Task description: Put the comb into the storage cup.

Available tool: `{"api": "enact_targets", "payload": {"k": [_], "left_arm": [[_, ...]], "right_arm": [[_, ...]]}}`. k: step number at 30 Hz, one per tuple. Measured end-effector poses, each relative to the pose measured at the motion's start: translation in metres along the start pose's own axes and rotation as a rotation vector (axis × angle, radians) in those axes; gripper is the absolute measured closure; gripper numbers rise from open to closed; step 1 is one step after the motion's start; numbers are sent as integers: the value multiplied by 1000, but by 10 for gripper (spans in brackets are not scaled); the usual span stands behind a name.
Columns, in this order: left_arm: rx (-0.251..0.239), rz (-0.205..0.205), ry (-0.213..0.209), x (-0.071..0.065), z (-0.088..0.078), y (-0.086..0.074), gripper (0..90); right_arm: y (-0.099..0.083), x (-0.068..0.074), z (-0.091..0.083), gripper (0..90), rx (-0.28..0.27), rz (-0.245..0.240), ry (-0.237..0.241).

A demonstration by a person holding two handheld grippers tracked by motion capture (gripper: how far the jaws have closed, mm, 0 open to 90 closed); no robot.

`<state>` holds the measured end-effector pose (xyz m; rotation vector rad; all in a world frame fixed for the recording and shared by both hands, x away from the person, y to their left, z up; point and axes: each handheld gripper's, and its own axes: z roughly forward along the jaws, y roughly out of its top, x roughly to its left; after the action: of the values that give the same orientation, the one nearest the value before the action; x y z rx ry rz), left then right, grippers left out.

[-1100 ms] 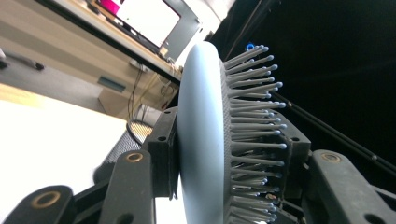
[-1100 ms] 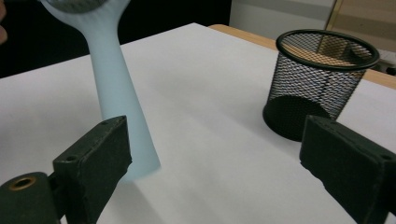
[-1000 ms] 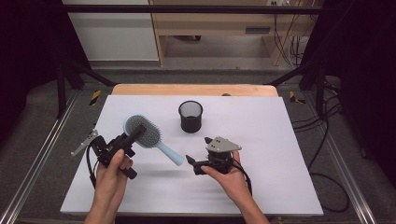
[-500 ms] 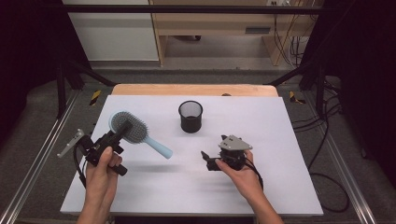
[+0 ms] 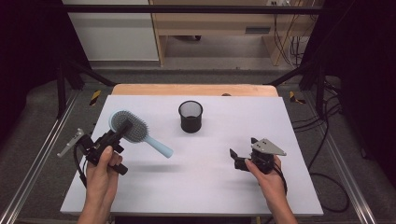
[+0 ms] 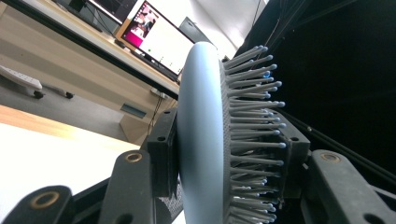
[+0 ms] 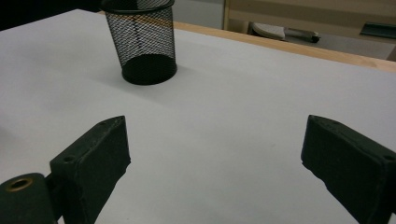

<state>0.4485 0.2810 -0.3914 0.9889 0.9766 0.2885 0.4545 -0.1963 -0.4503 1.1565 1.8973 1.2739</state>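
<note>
left gripper (image 5: 122, 130) pinches hairbrush (image 5: 130, 128) by its head, above the desk's (image 5: 210, 186) left side.
likely headed for mesh cup (image 5: 191, 116): tip handle down, keep the clamp firm; right gripper (image 5: 243, 151) jaws spread, empty.

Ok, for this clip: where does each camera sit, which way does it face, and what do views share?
High view: above the person's side, facing forward and down on the white table; both forearms, left gripper, right gripper.
Left gripper view: on the left gripper, looking along jaws clamped on the hairbrush head.
Right gripper view: on the right gripper, low over the table, open jaws.
Shared: the mesh cup in high and right gripper views.
</note>
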Motion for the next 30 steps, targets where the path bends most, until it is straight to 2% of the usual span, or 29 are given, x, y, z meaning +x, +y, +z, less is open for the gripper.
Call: {"api": "enact_targets", "payload": {"k": [3,9,12,17,21,30], "left_arm": [[-5,13,-1,1,1,5,522],[-9,21,9,2,2,11,522],[1,26,12,-2,4,9,521],[23,22,13,-6,16,10,521],[50,45,13,-15,28,12,521],[43,13,13,-24,46,23,520]], "right_arm": [[-2,-5,-3,83,-14,36,-1],[-4,1,-2,72,9,-6,14],[-4,6,-3,72,0,0,31],[-3,8,-6,72,-33,-11,34],[-2,6,-7,73,-40,4,35],[-2,3,-8,73,-46,11,30]]}}
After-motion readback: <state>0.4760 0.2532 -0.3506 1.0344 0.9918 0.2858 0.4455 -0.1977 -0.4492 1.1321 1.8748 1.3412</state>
